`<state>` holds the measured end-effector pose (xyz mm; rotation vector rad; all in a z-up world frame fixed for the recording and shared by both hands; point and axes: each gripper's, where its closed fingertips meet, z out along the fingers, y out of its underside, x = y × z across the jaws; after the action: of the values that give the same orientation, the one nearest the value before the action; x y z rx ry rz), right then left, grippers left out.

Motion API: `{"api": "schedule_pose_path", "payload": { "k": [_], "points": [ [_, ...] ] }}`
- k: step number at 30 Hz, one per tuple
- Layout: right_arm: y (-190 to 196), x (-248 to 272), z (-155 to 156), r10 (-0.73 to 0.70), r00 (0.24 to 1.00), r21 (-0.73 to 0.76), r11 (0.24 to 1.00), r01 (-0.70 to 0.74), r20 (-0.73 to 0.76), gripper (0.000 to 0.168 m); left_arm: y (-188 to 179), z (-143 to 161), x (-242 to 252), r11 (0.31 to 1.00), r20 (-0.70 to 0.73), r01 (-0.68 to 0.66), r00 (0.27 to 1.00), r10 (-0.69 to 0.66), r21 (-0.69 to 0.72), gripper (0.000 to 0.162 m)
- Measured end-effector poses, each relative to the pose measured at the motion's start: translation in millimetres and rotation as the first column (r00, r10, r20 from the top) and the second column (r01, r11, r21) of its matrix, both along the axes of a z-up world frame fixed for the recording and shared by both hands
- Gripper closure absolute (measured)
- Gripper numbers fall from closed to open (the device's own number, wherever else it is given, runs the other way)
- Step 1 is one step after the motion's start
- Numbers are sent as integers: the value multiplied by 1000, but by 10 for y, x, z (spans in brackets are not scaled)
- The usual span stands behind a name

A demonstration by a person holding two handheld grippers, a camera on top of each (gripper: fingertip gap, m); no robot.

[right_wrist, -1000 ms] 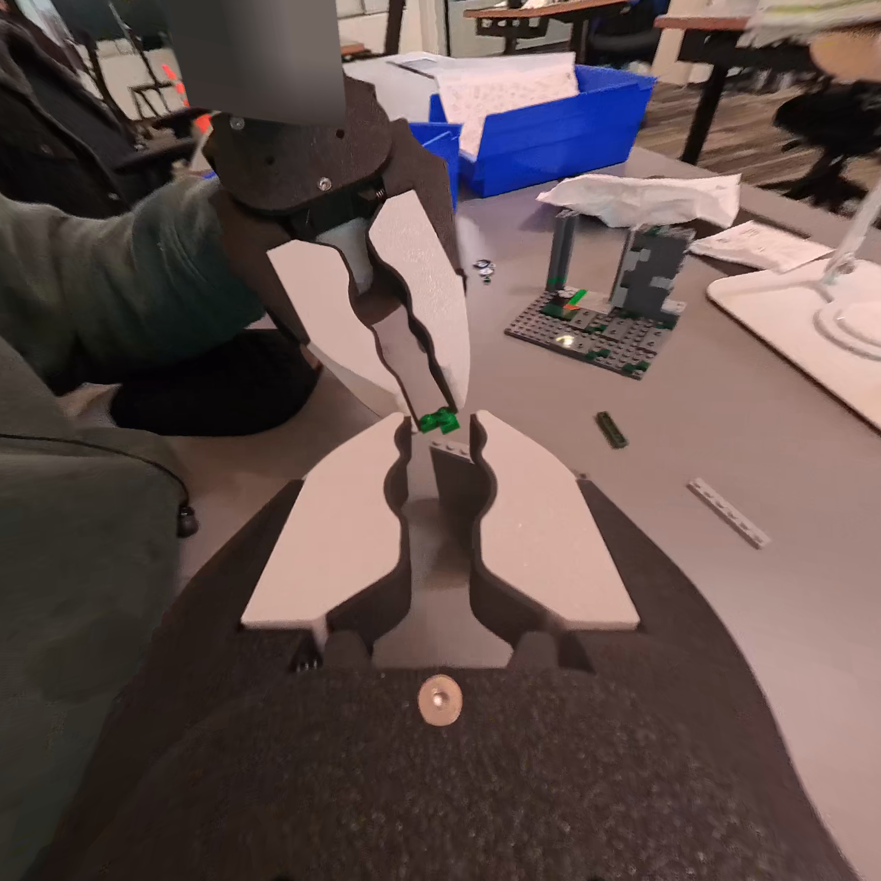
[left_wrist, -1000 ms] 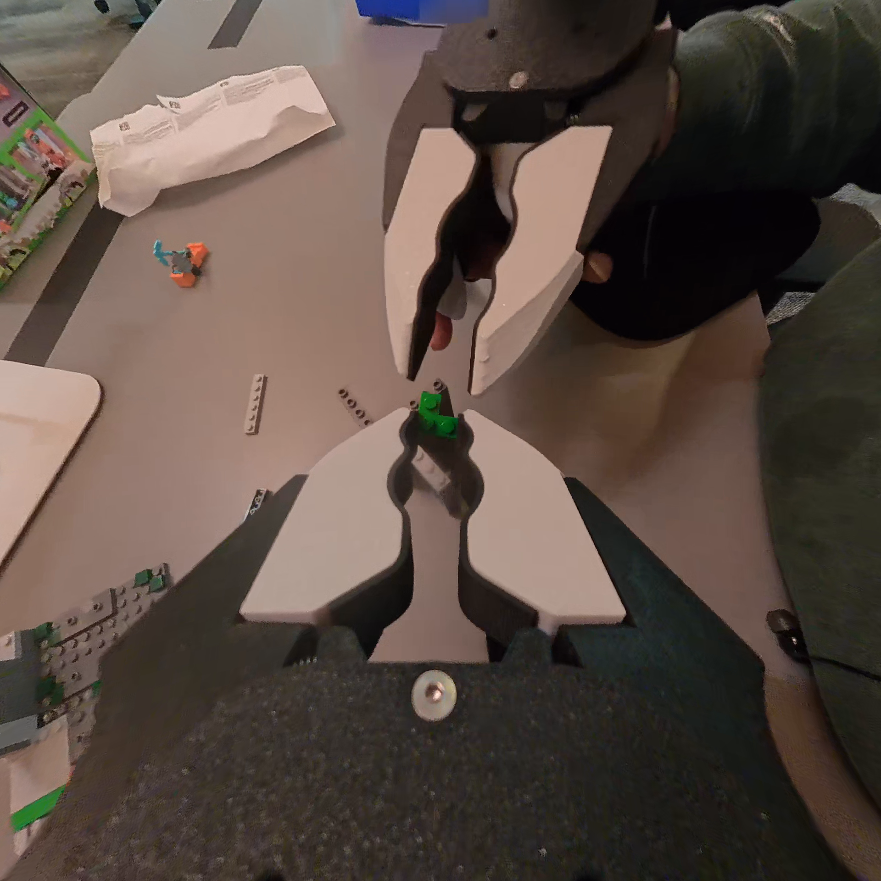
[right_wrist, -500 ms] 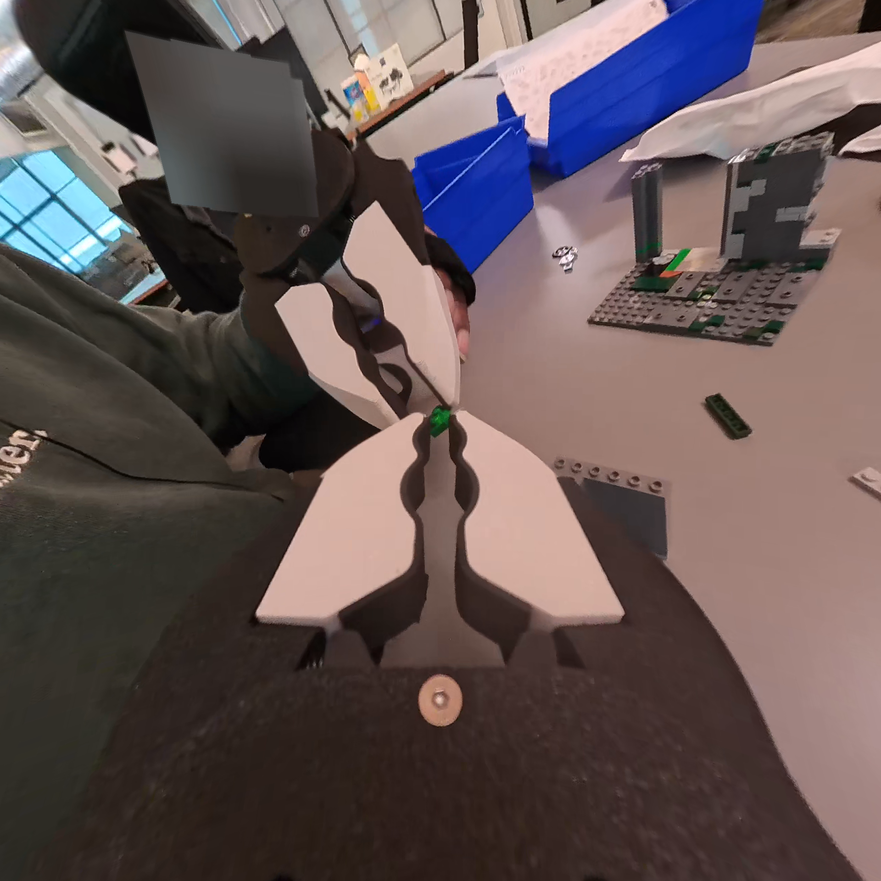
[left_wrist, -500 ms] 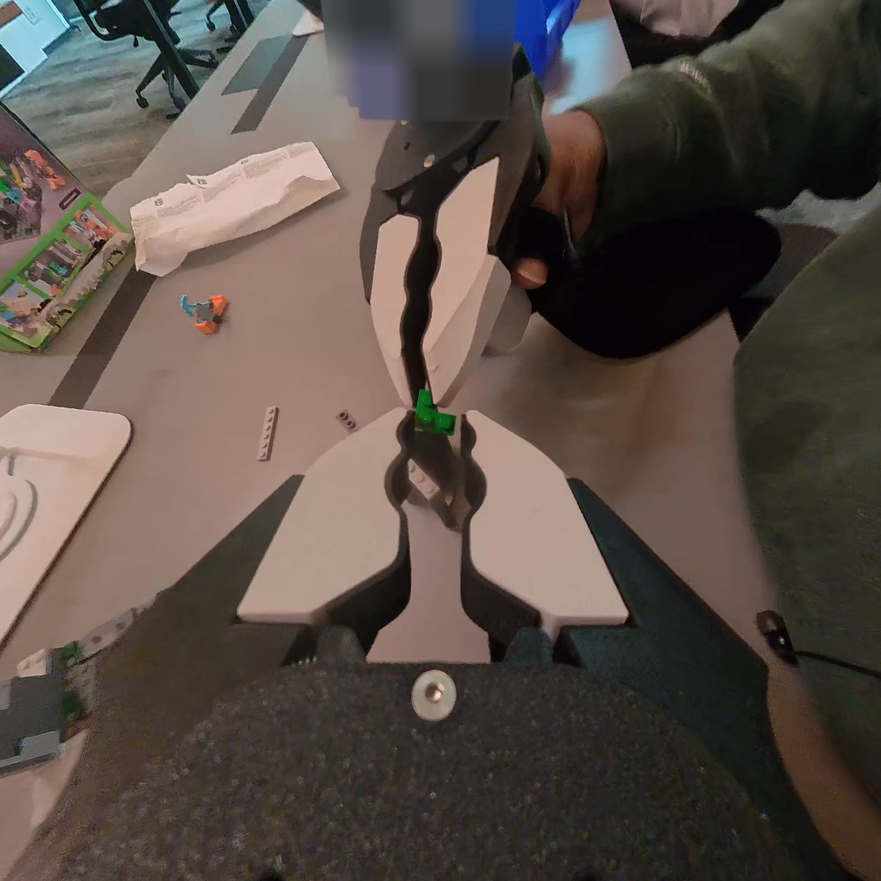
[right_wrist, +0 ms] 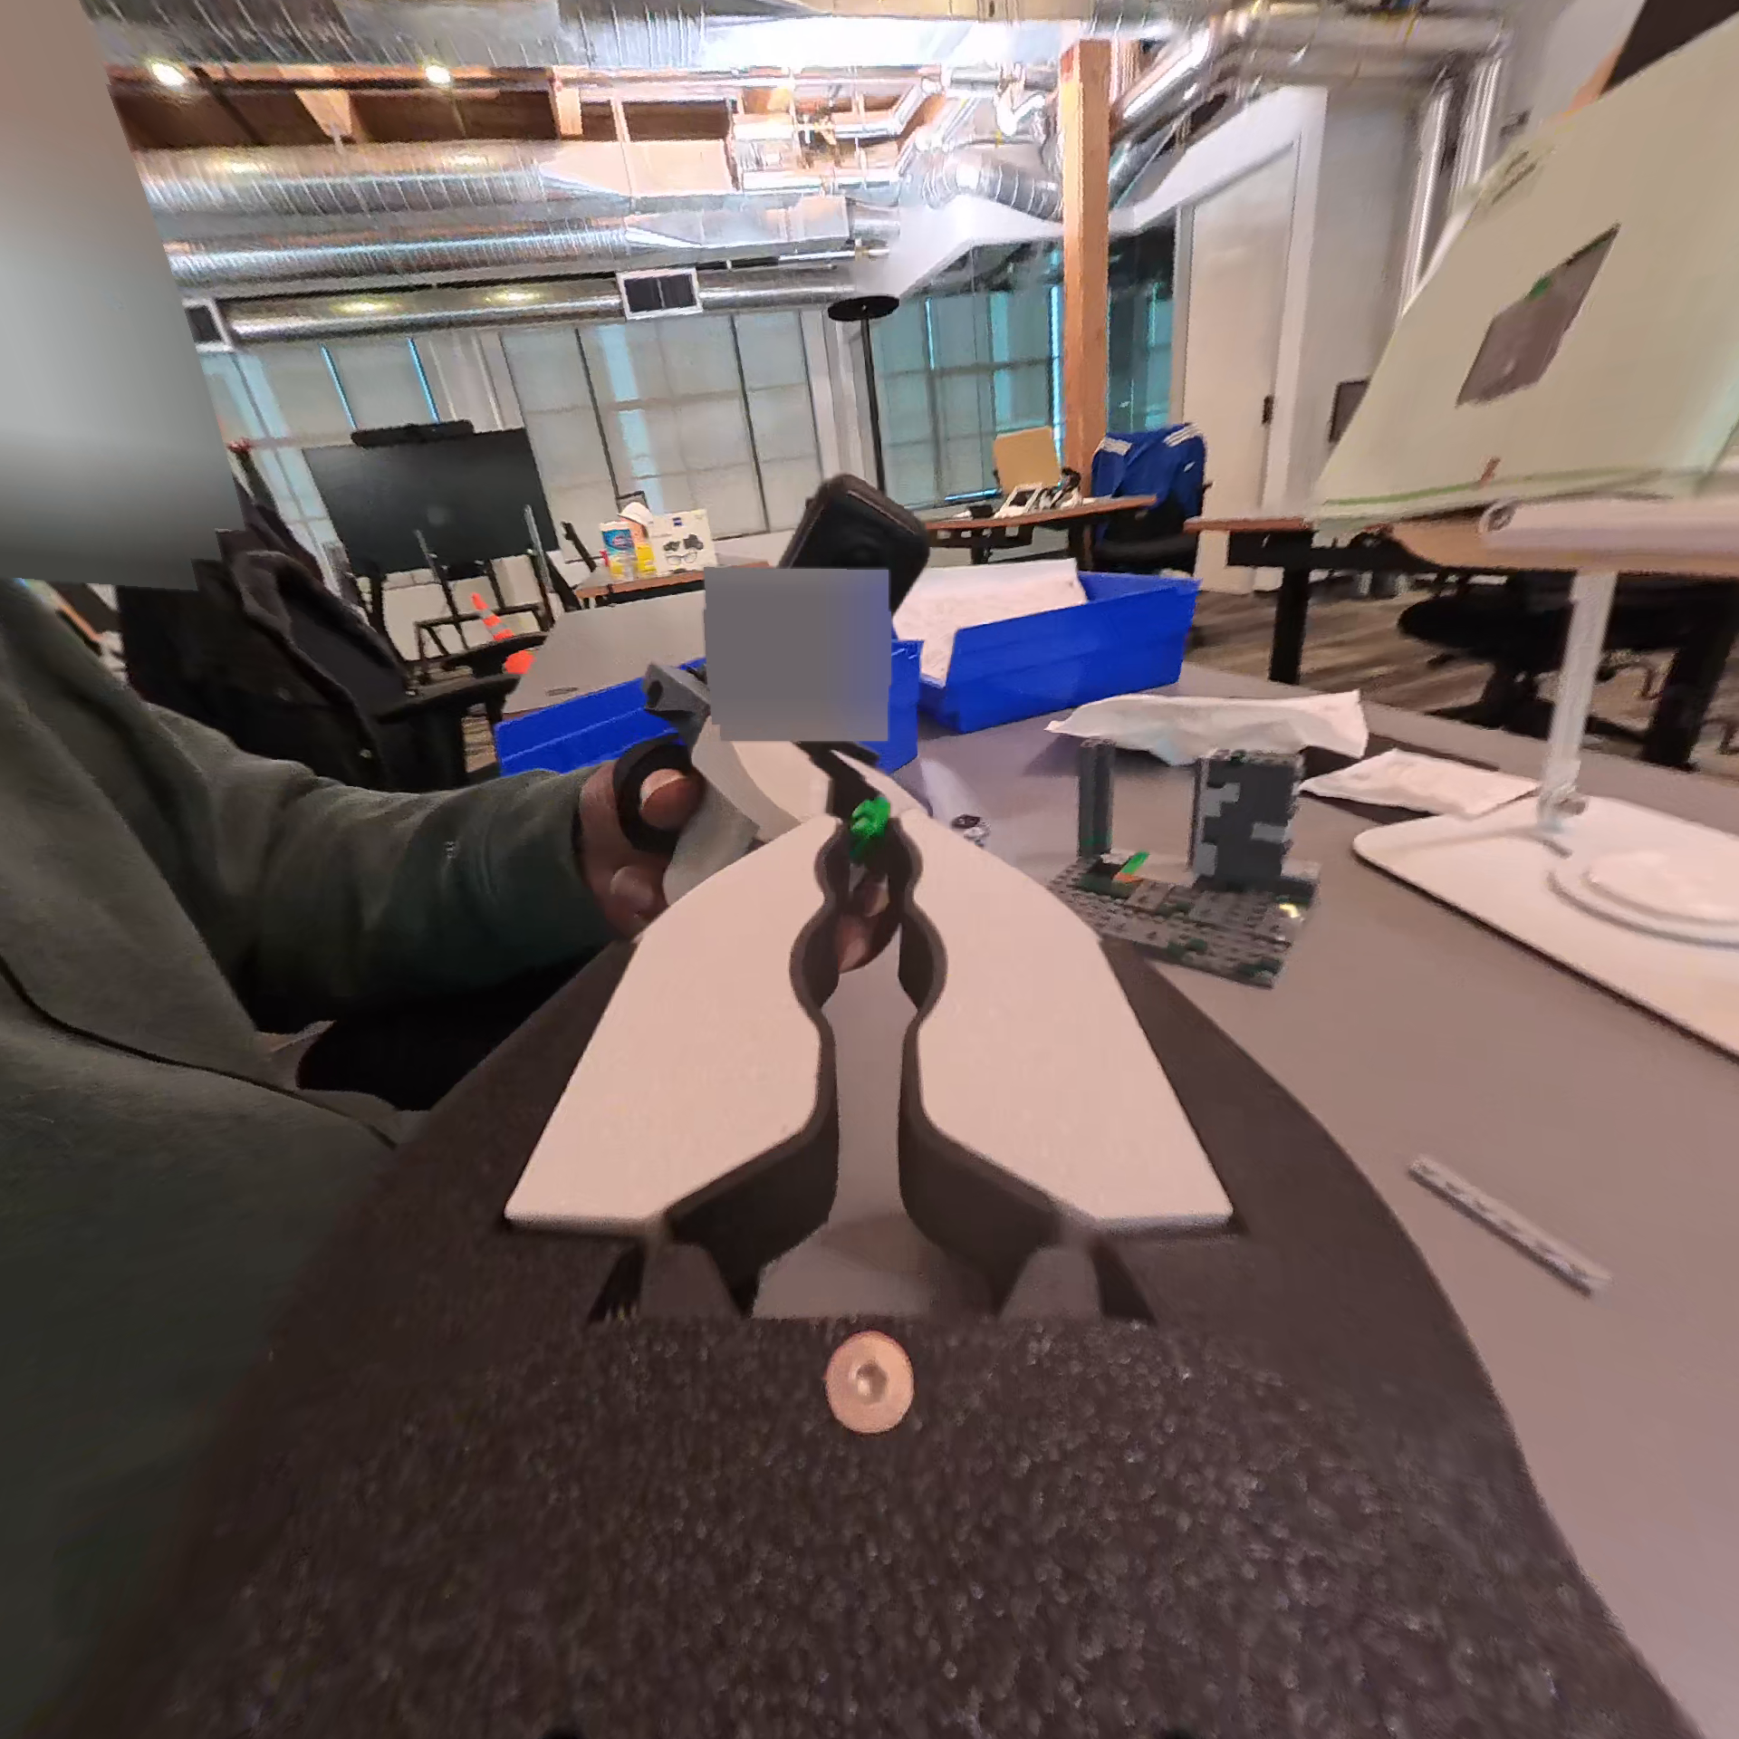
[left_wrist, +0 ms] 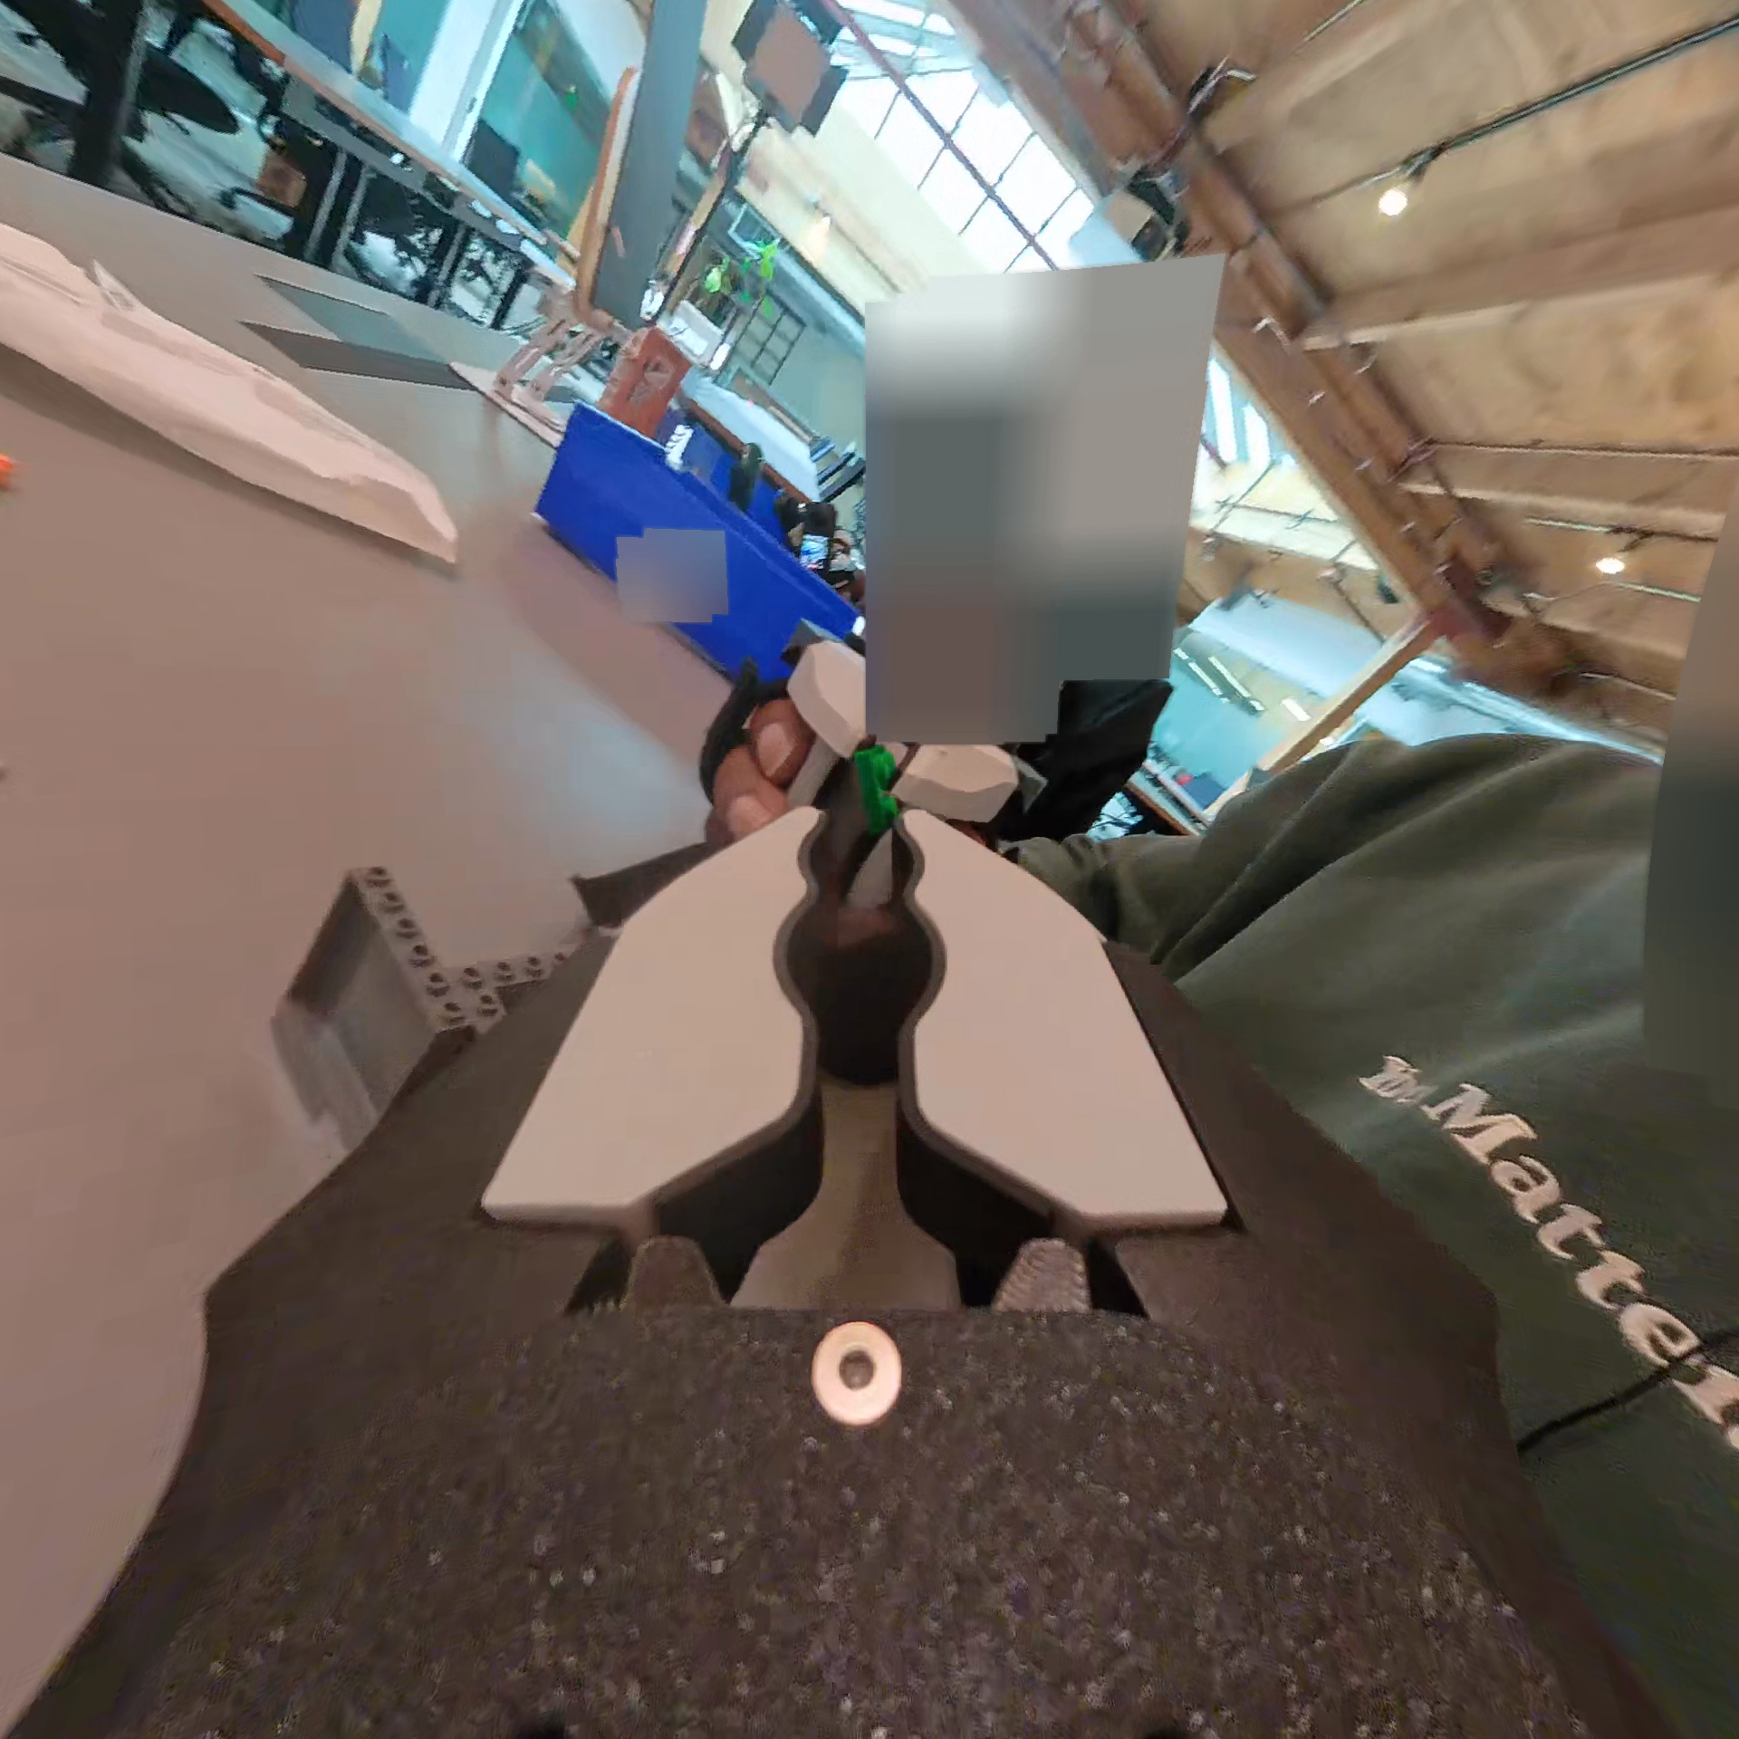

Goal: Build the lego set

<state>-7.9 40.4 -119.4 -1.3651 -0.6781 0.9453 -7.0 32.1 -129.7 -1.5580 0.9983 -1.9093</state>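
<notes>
Blue bins (right_wrist: pixel 1054 649) stand on the grey table (right_wrist: pixel 1411 1063) at about one o'clock of the right wrist view, the nearer one holding white paper. The left gripper (left_wrist: pixel 861 823) and right gripper (right_wrist: pixel 870 828) meet tip to tip, raised off the table and both tilted up. Each has its fingers pinched together on the small green lego piece (right_wrist: pixel 868 823), which sits between the two. The part-built lego model (right_wrist: pixel 1214 875) stands at two o'clock.

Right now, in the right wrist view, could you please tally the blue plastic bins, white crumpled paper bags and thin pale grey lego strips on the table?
blue plastic bins: 2
white crumpled paper bags: 2
thin pale grey lego strips: 1
Total: 5
</notes>
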Motion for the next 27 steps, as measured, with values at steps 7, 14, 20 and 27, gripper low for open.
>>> {"api": "schedule_pose_path", "payload": {
  "k": [7,14,20,27],
  "points": [
    [-15,15,3,-58,997,97,994,52,57,161,-34,29,16,999,19,23,1000,-22,-29,150],
    [-31,-21,-53,-48,994,106,994,38,100,161,-47,-3,13,999,-4,53,999,-53,-5,158],
    [-85,-34,-204,166,949,-67,986,-153,268,151,-85,-220,-87,952,-293,188,949,-113,242,157],
    [-193,-145,-368,389,814,-291,914,-282,432,155,-176,-297,-85,860,-495,366,854,-159,355,157]
  ]
}}
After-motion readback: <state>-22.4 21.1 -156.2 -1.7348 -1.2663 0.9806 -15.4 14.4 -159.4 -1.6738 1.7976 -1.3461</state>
